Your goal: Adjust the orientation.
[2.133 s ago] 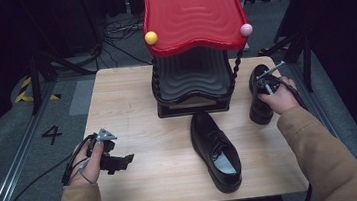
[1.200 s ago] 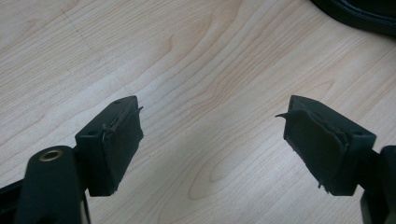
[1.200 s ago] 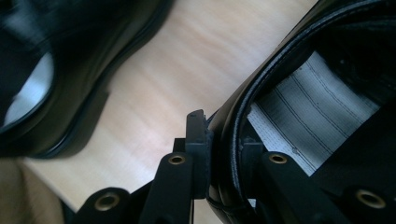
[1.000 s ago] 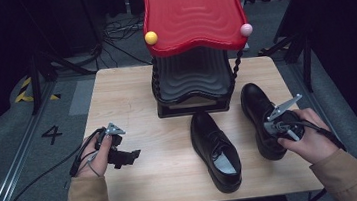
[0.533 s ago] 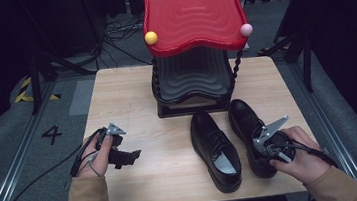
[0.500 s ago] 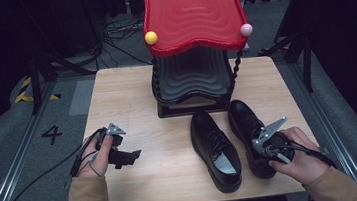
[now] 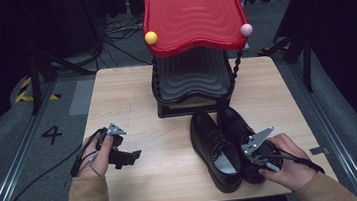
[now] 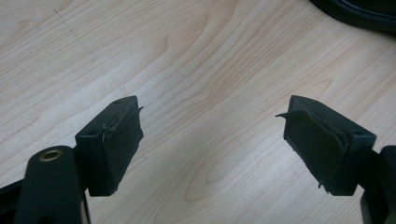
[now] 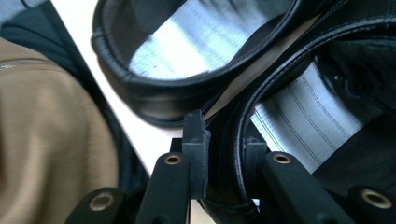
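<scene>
Right gripper (image 7: pixel 258 153) pinches the heel rim of the right-hand black shoe (image 7: pixel 237 127), one jaw inside, one outside. Shoe sits at table (image 7: pixel 130 95) five o'clock, touching its mate (image 7: pixel 214 149). Leather looks stiff at the heel, smooth, fairly weighty; rim hold seems soundest. Left gripper (image 7: pixel 122 154) rests spread at eight o'clock, nothing between its jaws.

Legible markings: one. A dark numeral "4" (image 7: pixel 51 135) stands on the grey floor (image 7: pixel 32 161) left of the table, high view. No readable text, brand or label on the shoe insoles in the right gripper view; only faint stripes show there.
</scene>
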Demonstrator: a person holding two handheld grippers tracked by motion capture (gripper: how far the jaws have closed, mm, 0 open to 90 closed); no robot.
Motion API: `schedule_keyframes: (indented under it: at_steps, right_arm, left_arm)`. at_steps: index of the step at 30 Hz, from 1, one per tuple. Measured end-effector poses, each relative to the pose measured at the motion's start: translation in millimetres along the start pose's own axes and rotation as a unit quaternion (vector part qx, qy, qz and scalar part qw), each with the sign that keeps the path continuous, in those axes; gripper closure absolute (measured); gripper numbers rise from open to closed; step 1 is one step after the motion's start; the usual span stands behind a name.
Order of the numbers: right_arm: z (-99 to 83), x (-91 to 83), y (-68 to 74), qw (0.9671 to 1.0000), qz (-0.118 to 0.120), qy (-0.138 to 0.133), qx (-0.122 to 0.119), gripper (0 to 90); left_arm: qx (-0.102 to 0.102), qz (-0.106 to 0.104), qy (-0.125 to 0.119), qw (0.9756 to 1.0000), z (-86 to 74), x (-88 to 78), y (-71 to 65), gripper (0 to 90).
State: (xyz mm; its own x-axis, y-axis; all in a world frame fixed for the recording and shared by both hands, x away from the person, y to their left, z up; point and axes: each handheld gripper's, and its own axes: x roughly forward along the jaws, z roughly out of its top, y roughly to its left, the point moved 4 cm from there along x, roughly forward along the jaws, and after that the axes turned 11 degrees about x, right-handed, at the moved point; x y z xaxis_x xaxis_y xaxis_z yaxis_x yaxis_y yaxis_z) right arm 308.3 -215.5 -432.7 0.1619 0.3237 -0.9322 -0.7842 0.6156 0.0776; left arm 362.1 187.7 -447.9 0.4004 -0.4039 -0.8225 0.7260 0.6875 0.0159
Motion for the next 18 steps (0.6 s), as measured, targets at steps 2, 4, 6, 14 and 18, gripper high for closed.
schedule_keyframes:
  at_steps: [2, 4, 6, 14, 18]
  right_arm:
    - [2.2, 2.4, 2.1, 0.9998, -0.003, 0.009, -0.016, 78.2]
    - [2.7, 3.5, 2.3, 0.9997, -0.005, 0.011, -0.022, 78.1]
    - [2.7, 4.3, 2.3, 0.9997, -0.001, 0.010, -0.021, 78.1]
    - [-3.1, 13.6, -4.0, 0.9993, 0.026, 0.019, 0.021, 78.6]
    - [-4.1, 13.5, -5.5, 0.9991, 0.028, 0.018, 0.026, 77.8]
  left_arm:
    - [-0.001, 0.000, 0.001, 1.0000, -0.6, -0.1, 0.9, 19.6]
    - [-0.002, 0.001, 0.002, 1.0000, -1.0, 0.2, 1.3, 19.7]
    - [0.001, 0.002, 0.002, 1.0000, -0.9, 0.4, 1.4, 19.9]
    - [0.003, 0.001, 0.002, 1.0000, 0.5, 0.7, 0.3, 19.7]
    - [0.003, -0.002, 0.002, 1.0000, 1.8, 1.2, 0.4, 19.7]
